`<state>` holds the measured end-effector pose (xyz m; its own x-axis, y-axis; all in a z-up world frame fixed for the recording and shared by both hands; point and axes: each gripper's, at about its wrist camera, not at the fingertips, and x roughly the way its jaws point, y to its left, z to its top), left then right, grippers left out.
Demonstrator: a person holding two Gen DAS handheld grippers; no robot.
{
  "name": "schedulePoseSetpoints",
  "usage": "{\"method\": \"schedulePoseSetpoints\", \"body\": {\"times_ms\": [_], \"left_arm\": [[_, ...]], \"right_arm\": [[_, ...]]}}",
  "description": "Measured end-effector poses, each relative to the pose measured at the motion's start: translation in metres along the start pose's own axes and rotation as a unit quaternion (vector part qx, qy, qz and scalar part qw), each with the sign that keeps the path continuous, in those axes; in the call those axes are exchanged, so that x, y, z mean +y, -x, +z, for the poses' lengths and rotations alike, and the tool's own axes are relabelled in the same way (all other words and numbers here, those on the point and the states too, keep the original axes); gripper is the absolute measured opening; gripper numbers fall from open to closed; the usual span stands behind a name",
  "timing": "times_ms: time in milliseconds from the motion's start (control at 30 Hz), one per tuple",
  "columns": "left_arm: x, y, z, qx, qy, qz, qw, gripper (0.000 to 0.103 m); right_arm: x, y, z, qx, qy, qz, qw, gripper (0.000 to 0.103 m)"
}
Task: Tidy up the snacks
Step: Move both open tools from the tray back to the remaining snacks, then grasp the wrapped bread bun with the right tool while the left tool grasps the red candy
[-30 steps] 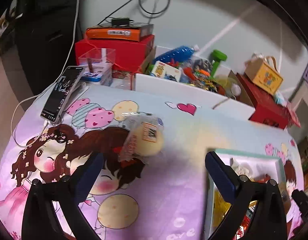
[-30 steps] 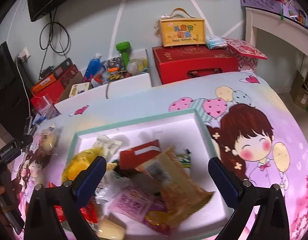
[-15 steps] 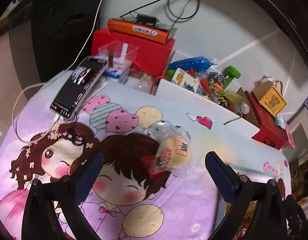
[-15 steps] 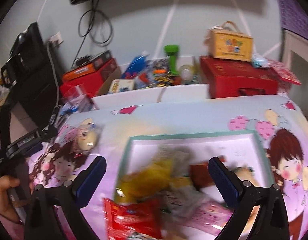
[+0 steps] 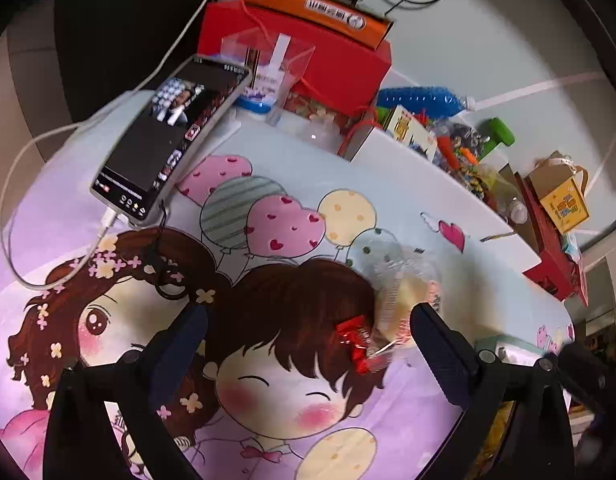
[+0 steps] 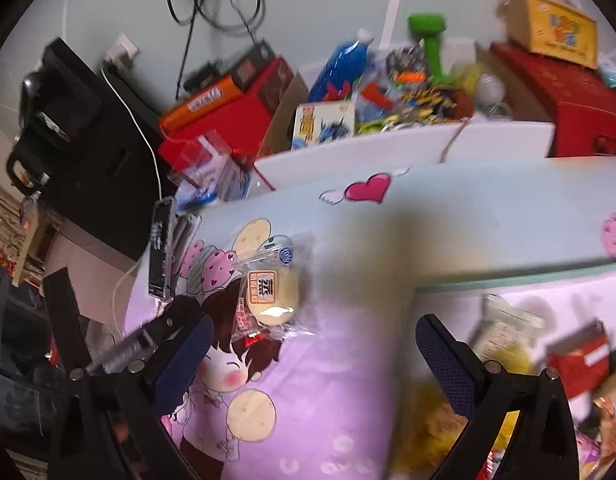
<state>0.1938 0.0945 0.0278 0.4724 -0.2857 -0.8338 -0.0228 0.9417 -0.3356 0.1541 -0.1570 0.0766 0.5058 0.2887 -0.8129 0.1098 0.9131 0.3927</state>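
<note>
While both grippers stand wide open and empty, the clear-wrapped round yellow bun lies on the cartoon-print worktop, long axis pointing away, just ahead of the left gripper, touching or nearly touching its right finger; the right gripper is farther.

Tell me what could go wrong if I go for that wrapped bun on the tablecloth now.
1. The wrapped bun sits in crinkly clear film with a red tie; the open left gripper may pinch only film and let it slip.
2. It lies beside one finger, off-centre, so closing could push it away.
3. The phone with its cable lies nearby; a wide swing might snag it.
</note>
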Motion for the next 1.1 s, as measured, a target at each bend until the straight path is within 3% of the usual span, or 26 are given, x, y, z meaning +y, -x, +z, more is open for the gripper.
{"method": "schedulePoseSetpoints", "body": {"times_ms": [300,600,767,1000,1100], "left_arm": [[0.018,-0.017,-0.002,0.008,0.002,0.009,0.9999,0.101],[0.021,-0.030,-0.008,0.013,-0.011,0.021,0.9996,0.101],[0.013,-0.032,-0.010,0.016,-0.022,0.017,0.9995,0.101],[-0.012,-0.036,-0.016,0.025,-0.051,0.000,0.9984,0.101],[-0.025,-0.038,-0.020,0.029,-0.072,-0.001,0.9970,0.100]], "right_arm": [[0.023,-0.073,0.017,0.060,0.000,0.002,0.998,0.099],[0.040,-0.121,0.020,0.093,0.011,-0.041,0.995,0.092],[0.030,-0.123,0.019,0.096,0.000,-0.044,0.994,0.082],[0.016,-0.109,0.020,0.094,-0.002,-0.048,0.994,0.057],[0.005,-0.103,0.019,0.092,0.001,-0.060,0.994,0.056]]}}
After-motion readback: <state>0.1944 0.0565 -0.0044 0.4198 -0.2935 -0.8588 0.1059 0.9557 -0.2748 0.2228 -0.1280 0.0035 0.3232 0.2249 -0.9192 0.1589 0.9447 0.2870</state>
